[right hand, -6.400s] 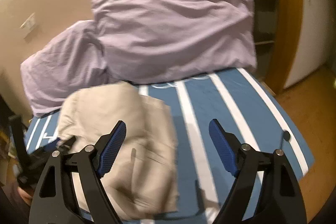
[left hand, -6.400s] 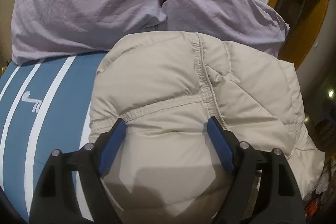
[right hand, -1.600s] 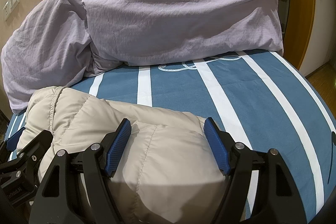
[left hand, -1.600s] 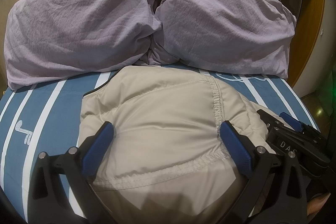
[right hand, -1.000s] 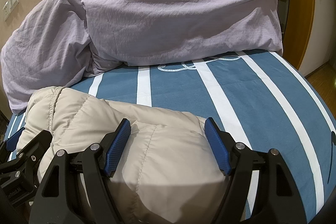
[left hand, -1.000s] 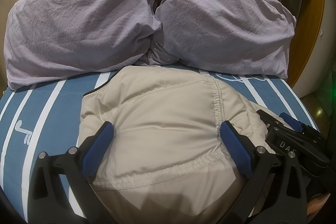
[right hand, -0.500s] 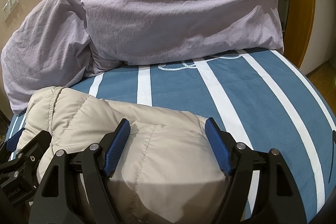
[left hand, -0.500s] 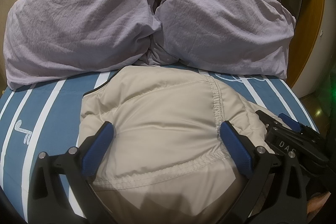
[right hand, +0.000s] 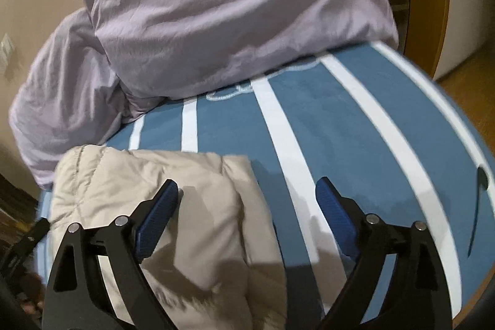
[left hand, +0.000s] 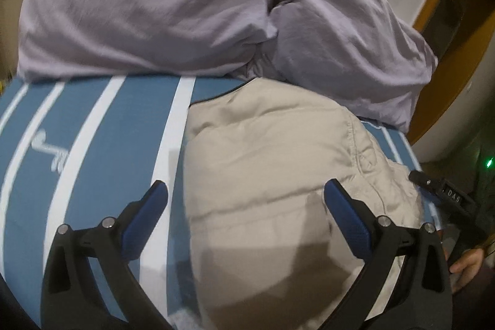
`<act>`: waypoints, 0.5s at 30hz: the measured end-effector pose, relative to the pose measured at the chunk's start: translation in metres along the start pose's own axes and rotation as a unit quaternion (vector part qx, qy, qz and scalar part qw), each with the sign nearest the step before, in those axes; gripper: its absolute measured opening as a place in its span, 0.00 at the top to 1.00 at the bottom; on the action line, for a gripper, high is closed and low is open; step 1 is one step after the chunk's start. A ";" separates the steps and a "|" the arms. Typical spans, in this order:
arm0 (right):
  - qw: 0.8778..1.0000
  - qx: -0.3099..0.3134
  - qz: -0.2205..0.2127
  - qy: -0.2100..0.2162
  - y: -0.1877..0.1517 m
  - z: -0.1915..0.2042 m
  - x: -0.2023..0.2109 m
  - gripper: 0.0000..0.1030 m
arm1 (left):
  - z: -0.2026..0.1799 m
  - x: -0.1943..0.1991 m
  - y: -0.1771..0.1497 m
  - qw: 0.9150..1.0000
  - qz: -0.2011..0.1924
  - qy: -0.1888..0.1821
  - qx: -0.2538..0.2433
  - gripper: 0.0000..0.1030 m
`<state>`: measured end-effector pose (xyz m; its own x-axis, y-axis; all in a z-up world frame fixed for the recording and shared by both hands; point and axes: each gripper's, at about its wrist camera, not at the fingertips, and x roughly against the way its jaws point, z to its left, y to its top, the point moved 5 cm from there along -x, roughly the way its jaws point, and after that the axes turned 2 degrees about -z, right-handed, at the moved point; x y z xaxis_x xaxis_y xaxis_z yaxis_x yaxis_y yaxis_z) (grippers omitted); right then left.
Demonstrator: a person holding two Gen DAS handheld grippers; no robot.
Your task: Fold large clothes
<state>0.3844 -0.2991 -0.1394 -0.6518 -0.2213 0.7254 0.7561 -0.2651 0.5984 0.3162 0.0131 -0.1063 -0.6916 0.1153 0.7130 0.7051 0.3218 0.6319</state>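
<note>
Beige puffer jacket [left hand: 278, 175] lies folded in a bundle on the bed [left hand: 102, 144] (blue cover, white stripes), its far edge close to the two lilac pillows [left hand: 148, 8] at the head end. Left gripper [left hand: 246, 200] jaws wide, nothing held, poised above the jacket's left part and the cover beside it. Right gripper [right hand: 247, 200] jaws wide too, empty, above the jacket's right edge [right hand: 241, 206] and the bare striped cover [right hand: 340, 129]. Both views slightly blurred.
</note>
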 end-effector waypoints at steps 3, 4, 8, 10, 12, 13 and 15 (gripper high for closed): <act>0.997 -0.042 0.037 0.053 -0.007 -0.014 0.000 0.10 | 0.009 0.004 -0.004 0.999 0.019 -0.023 0.026 0.02; 0.995 -0.056 0.050 0.071 -0.012 -0.017 0.000 0.10 | 0.010 0.005 -0.005 0.999 0.024 -0.031 0.032 0.02; 0.985 -0.097 0.081 0.115 -0.025 -0.024 -0.004 0.04 | 0.010 0.001 -0.014 0.997 0.047 -0.051 0.043 0.02; 0.977 -0.123 0.099 0.141 -0.031 -0.025 -0.008 0.02 | 0.010 -0.004 -0.019 0.995 0.060 -0.058 0.050 0.02; 0.970 -0.141 0.114 0.161 -0.035 -0.025 -0.011 0.01 | 0.011 -0.008 -0.024 0.993 0.070 -0.068 0.061 0.02; 0.967 -0.147 0.121 0.167 -0.036 -0.026 -0.013 0.01 | 0.011 -0.010 -0.026 0.992 0.073 -0.073 0.069 0.02; 0.960 -0.162 0.137 0.182 -0.040 -0.024 -0.018 0.01 | 0.014 -0.015 -0.028 0.990 0.080 -0.085 0.084 0.02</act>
<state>0.3648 -0.3069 -0.1847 -0.4541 -0.6218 0.6381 0.8820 -0.4151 0.2231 0.3047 0.0155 -0.1384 -0.6001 0.3284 0.7294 0.7812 0.4368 0.4461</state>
